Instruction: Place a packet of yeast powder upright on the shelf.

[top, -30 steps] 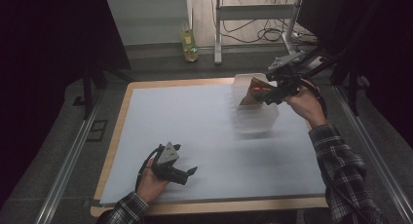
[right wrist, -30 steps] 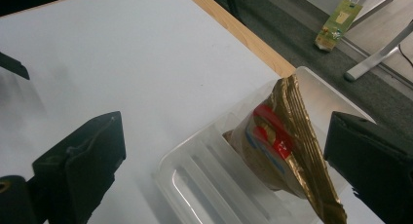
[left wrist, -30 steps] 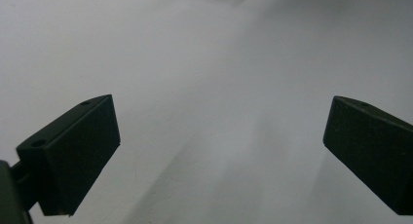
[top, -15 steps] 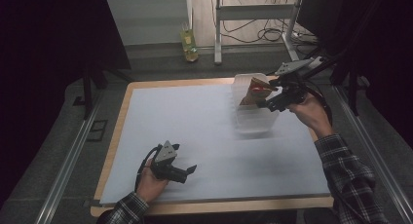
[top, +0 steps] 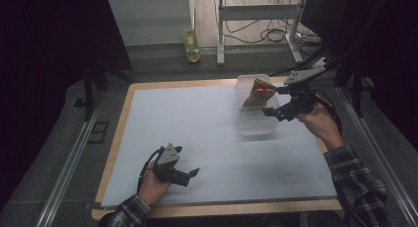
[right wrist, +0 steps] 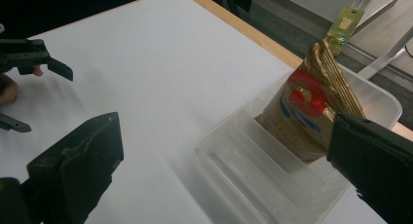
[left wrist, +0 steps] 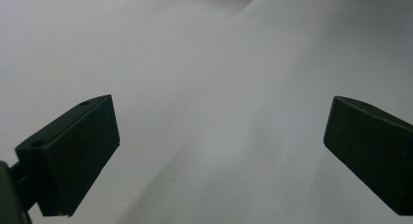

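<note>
My right gripper [top: 280,104] has pulled back to the right off the brown foil snack pouch with the red logo [top: 258,92], jaws now wide apart and empty. The pouch leans upright in the far end of the clear ribbed plastic bin [top: 256,122], far right (looks dropped off to me). My left gripper [top: 183,173] sits near-left, jaws spread, holding nothing. White tabletop [top: 197,118] with a wood edge, dim room, green bottle [top: 191,41] on the floor beyond.

A yellow-green bottle [top: 191,45], seemingly a drink, stands on the floor beyond the table's far edge, beside tangled cables [top: 268,35].
</note>
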The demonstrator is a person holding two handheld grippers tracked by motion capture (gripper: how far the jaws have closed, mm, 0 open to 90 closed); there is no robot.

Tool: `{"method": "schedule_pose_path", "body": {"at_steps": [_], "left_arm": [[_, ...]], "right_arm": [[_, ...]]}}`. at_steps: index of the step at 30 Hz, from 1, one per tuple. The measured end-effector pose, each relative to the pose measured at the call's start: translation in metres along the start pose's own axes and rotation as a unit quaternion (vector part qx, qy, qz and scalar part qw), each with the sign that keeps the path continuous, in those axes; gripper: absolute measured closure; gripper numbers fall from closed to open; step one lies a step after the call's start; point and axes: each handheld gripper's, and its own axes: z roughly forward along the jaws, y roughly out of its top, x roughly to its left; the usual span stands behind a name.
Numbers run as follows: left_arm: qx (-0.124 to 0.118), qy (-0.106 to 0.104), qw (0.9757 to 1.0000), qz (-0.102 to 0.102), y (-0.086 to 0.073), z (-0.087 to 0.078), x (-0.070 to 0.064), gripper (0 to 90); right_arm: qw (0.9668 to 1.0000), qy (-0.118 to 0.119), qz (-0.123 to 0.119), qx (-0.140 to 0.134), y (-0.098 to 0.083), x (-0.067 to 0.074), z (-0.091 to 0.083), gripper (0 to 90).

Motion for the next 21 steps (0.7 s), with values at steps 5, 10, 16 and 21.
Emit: {"method": "schedule_pose_path", "body": {"at_steps": [5,10,16,21], "left_arm": [[0.001,-0.003,1.0000,-0.006,0.000,0.000,0.000,0.0],[0.003,-0.003,1.0000,-0.008,0.000,0.000,0.001,0.0],[0.004,-0.002,1.0000,-0.008,0.000,0.000,0.001,0.0],[0.005,-0.002,1.0000,-0.007,0.000,0.000,0.000,0.0]], "right_arm": [[0.9999,0.001,0.009,-0.008,-0.007,0.005,-0.004,0.0],[0.9999,0.004,0.010,-0.008,-0.015,0.010,-0.005,0.0],[0.9998,0.010,0.015,-0.006,-0.027,0.016,-0.006,0.0],[0.9997,0.014,0.017,-0.007,-0.036,0.023,-0.007,0.0]]}}
